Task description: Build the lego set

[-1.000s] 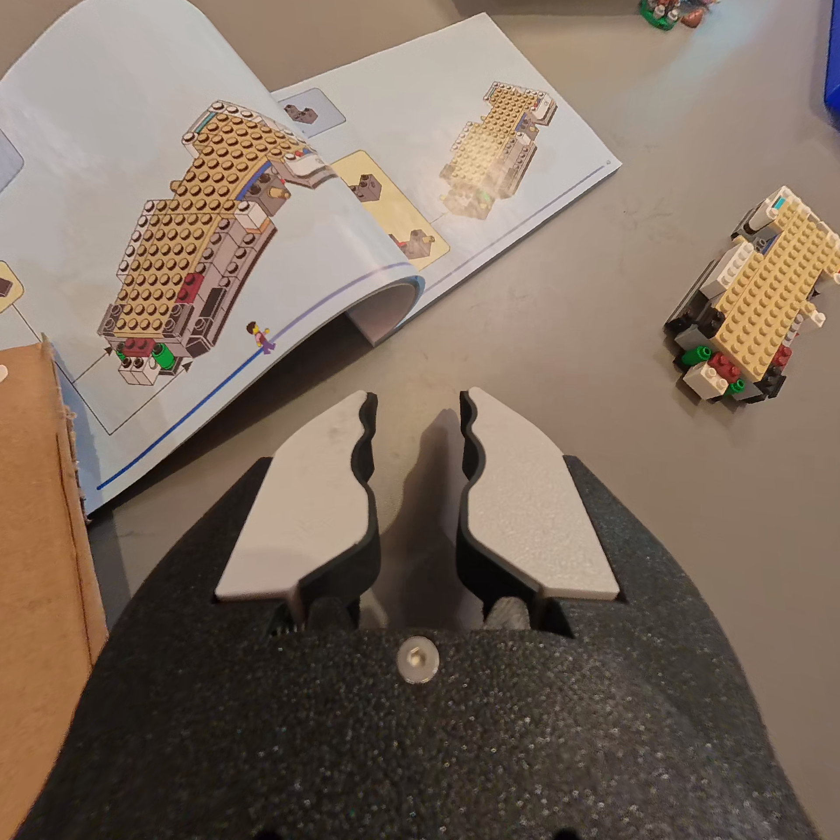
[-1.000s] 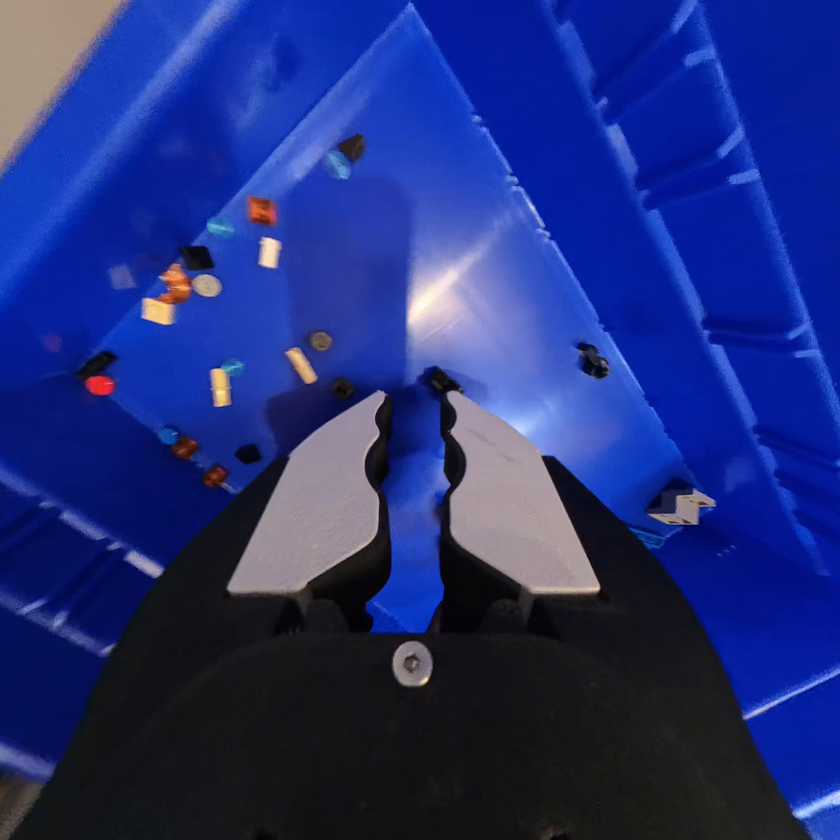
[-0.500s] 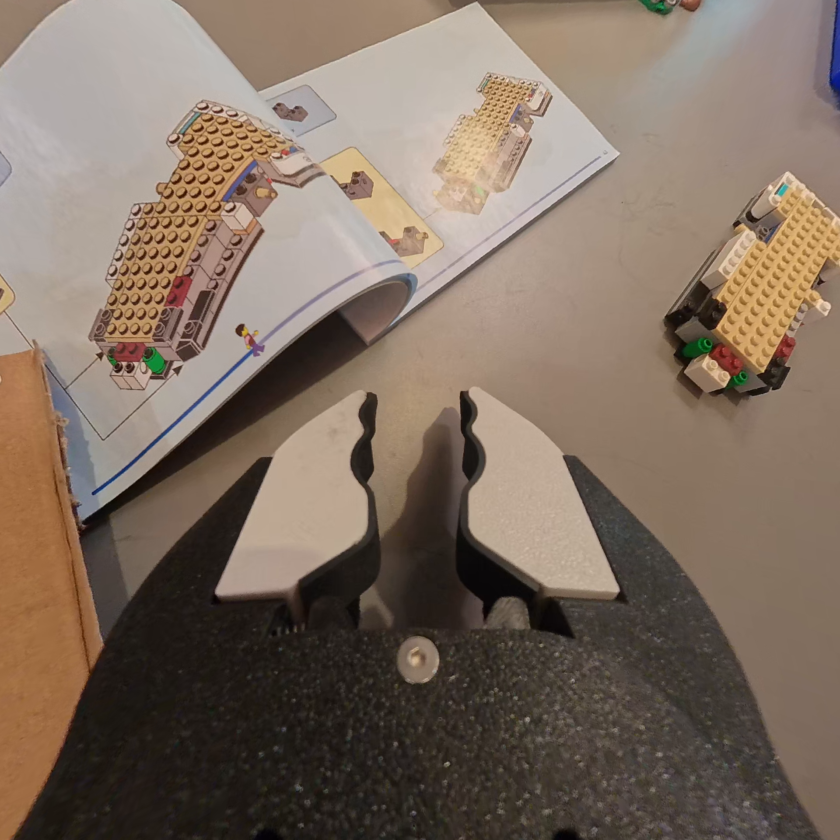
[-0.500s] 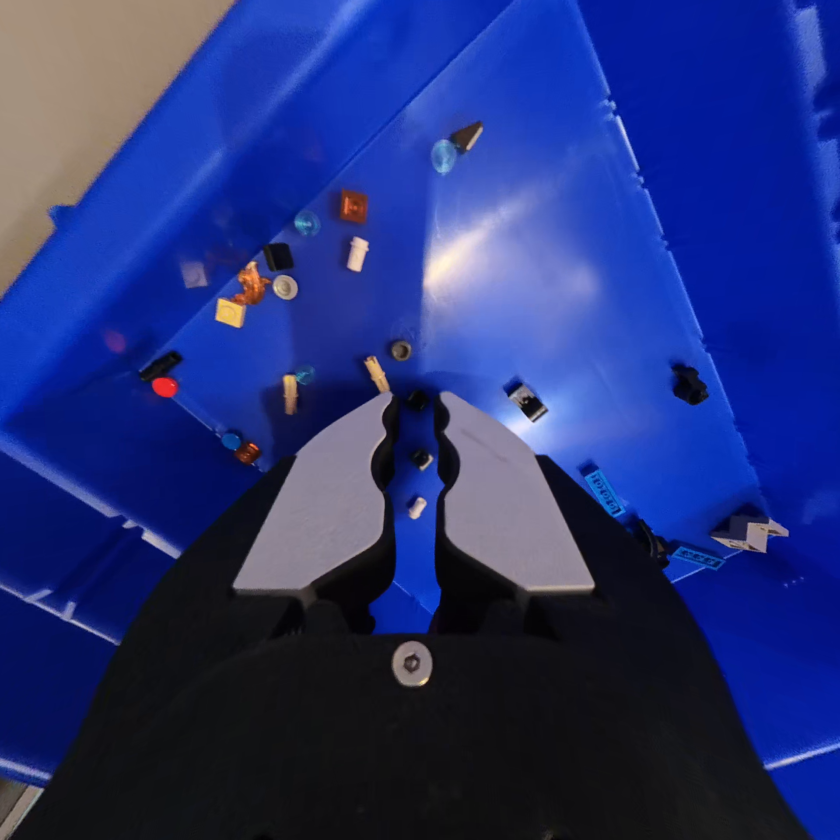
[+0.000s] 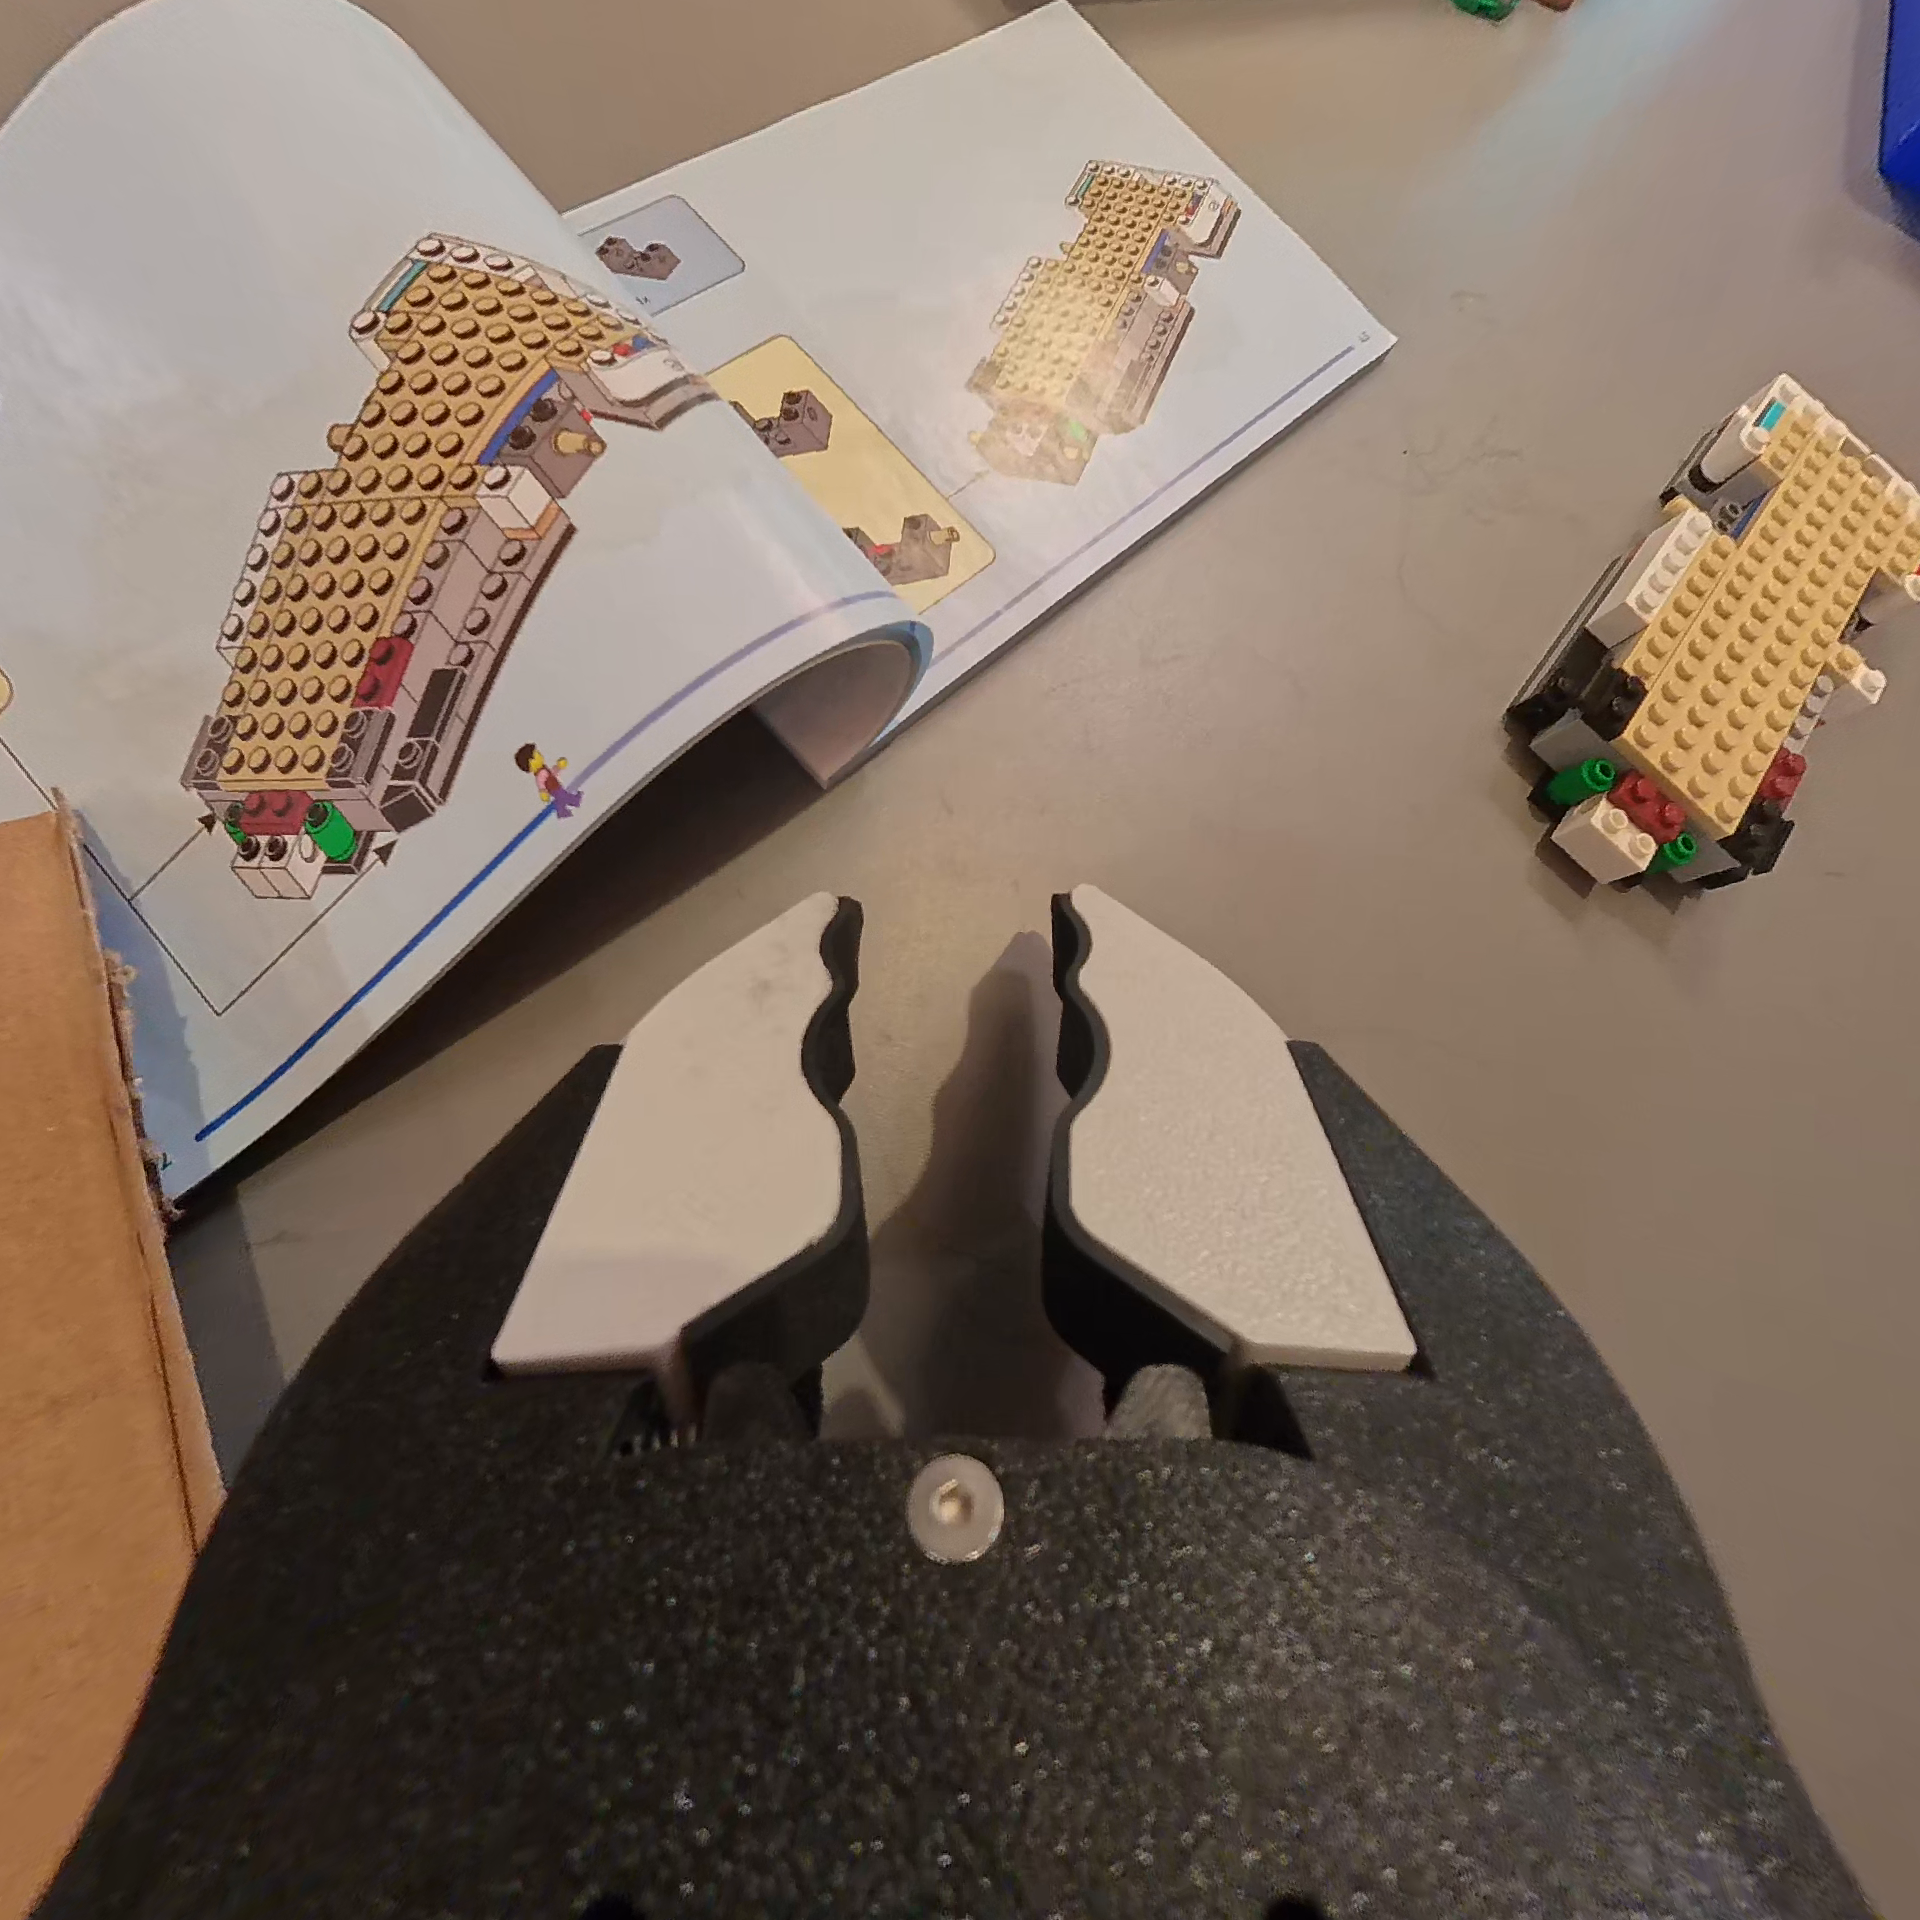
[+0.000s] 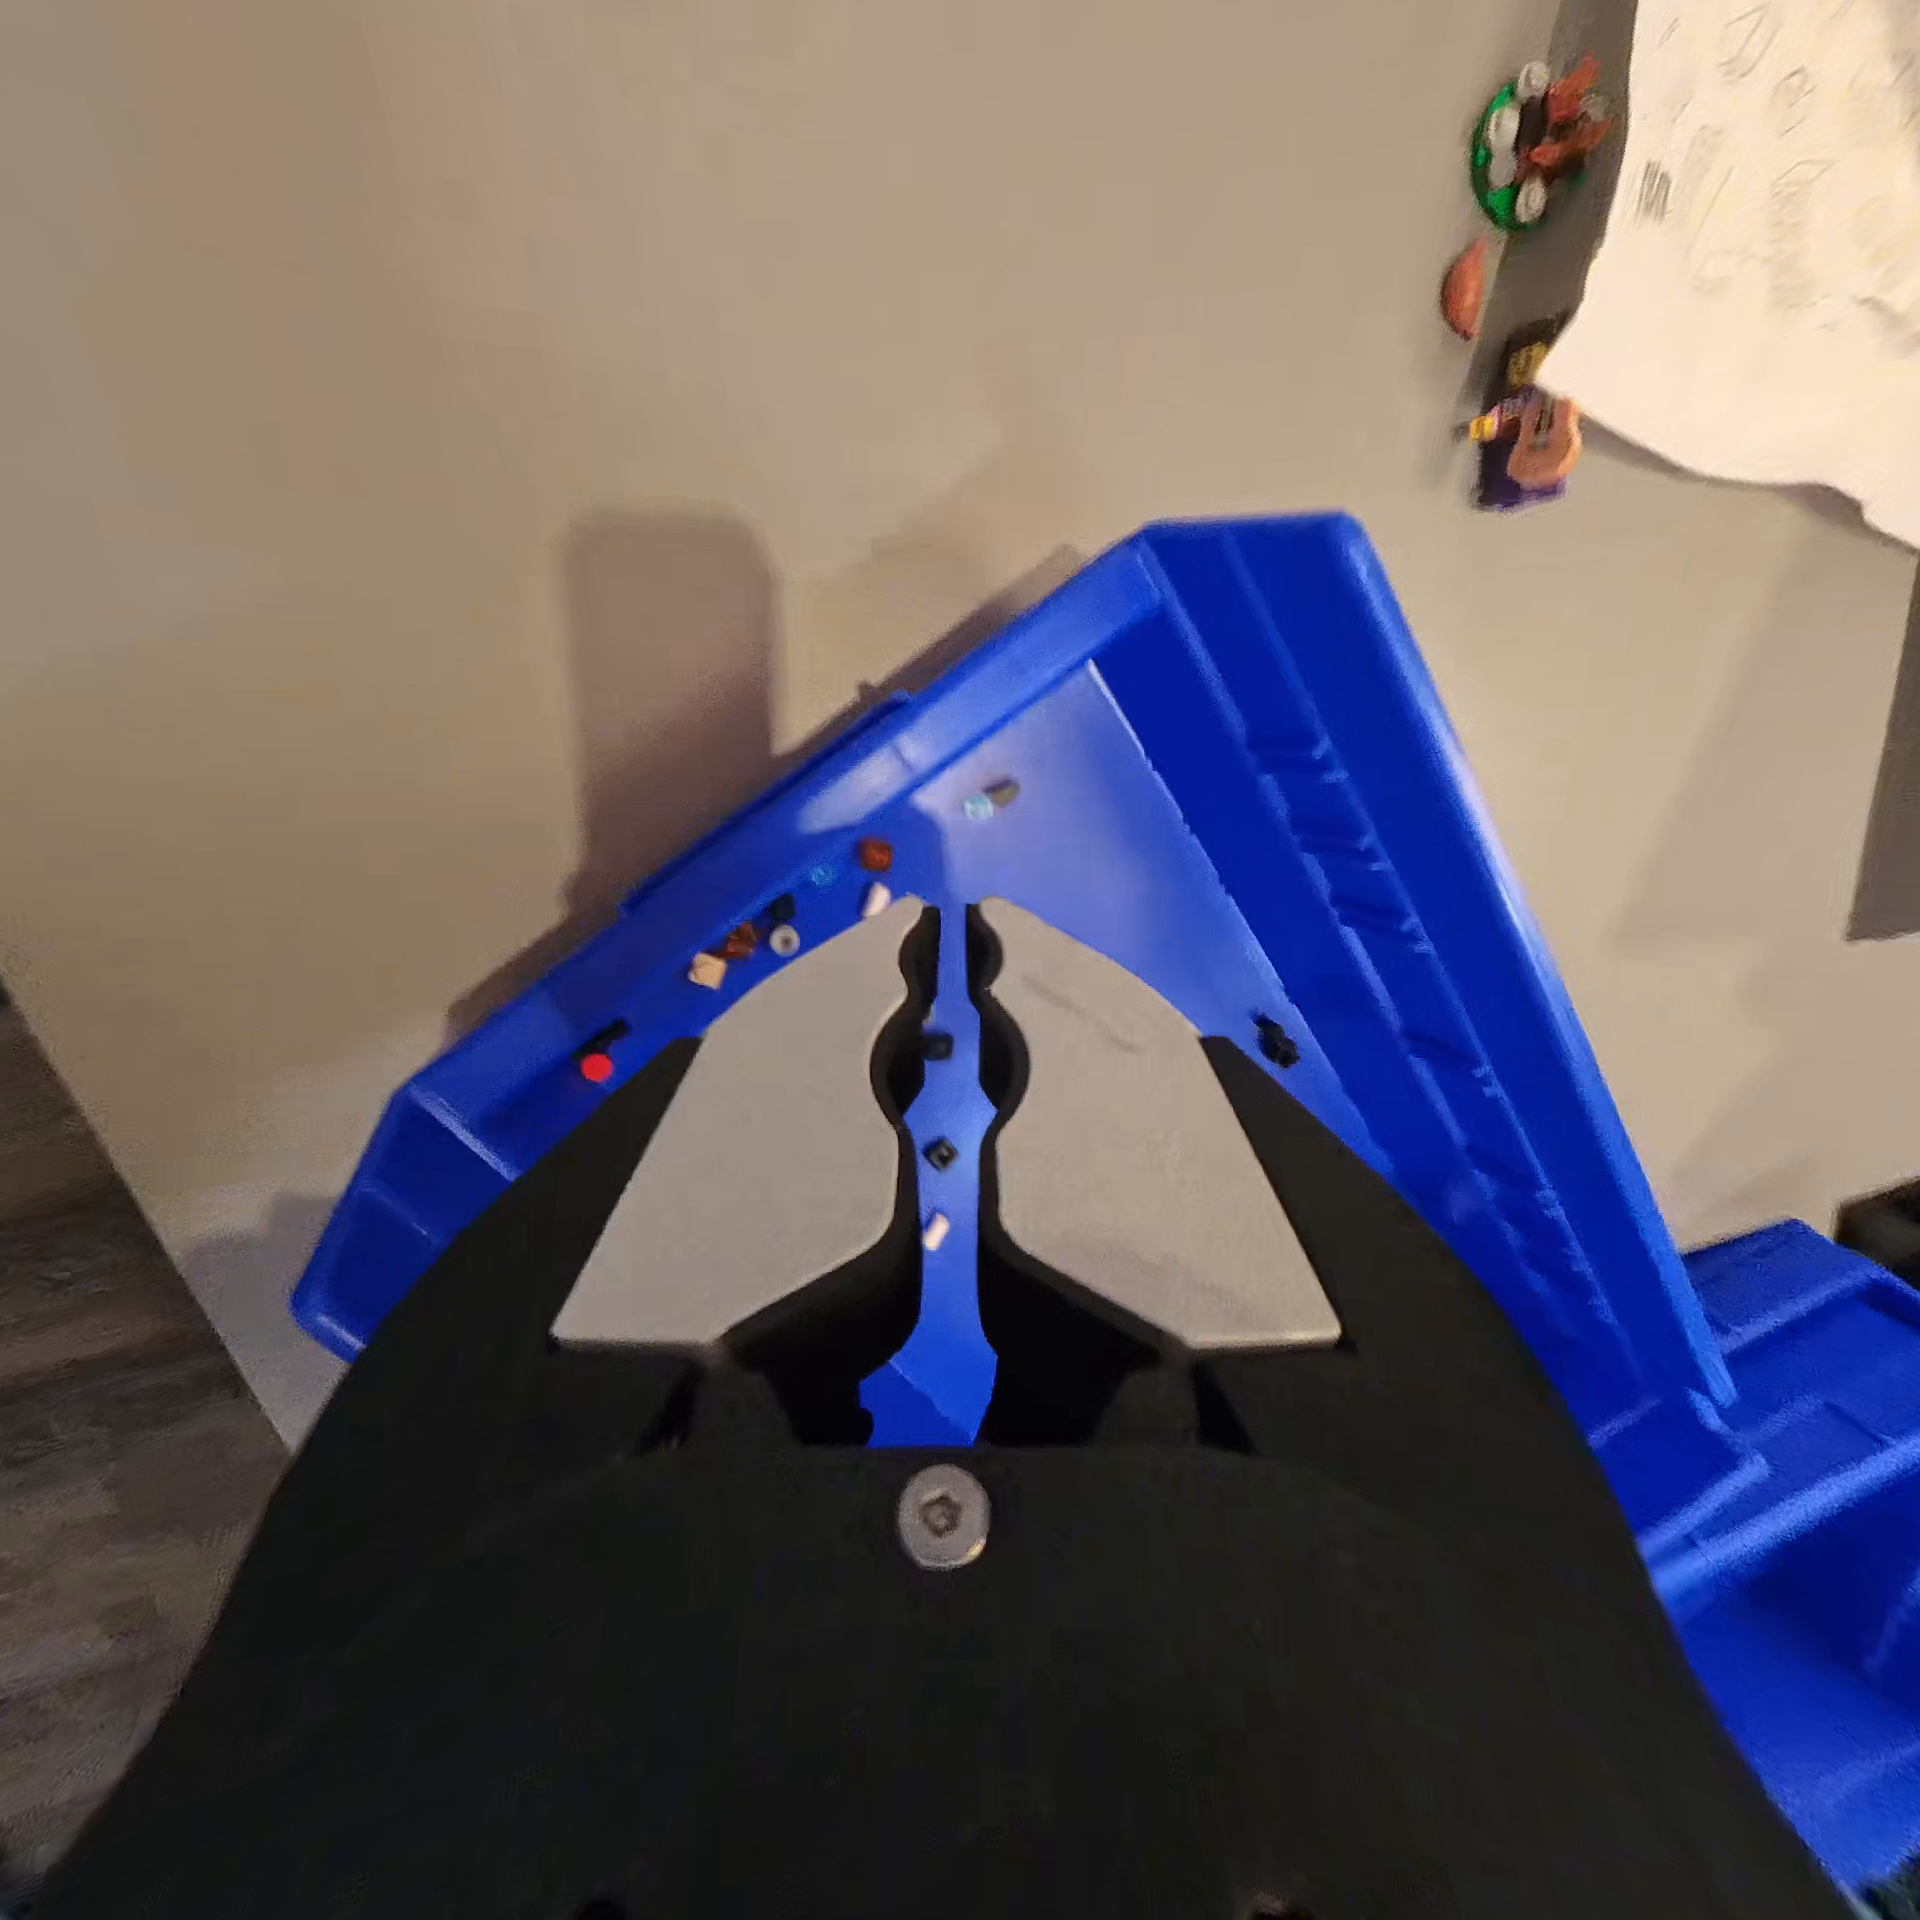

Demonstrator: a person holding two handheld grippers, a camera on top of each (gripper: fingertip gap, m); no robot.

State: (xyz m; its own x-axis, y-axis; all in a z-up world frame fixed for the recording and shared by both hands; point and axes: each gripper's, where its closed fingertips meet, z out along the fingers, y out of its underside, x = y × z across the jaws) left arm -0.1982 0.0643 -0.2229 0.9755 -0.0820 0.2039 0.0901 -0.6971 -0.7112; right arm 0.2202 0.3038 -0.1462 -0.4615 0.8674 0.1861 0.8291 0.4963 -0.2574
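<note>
Grey table (image 5: 1299,727) bears a tan-topped brick model (image 5: 1745,644), studs up.

Glossy blue plastic bin (image 6: 1382,935) — matt brown cardboard (image 5: 62,1299), glossy paper booklet (image 5: 883,260), studded plastic model (image 5: 1745,634).

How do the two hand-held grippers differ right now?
The left hand-held gripper has its fingers wide apart; the right hand-held gripper leaves only a thin slit. The left points at bare grey table beside an open booklet; the right points into a blue bin of small bricks. Both have grey fingers with wavy black pads.
</note>
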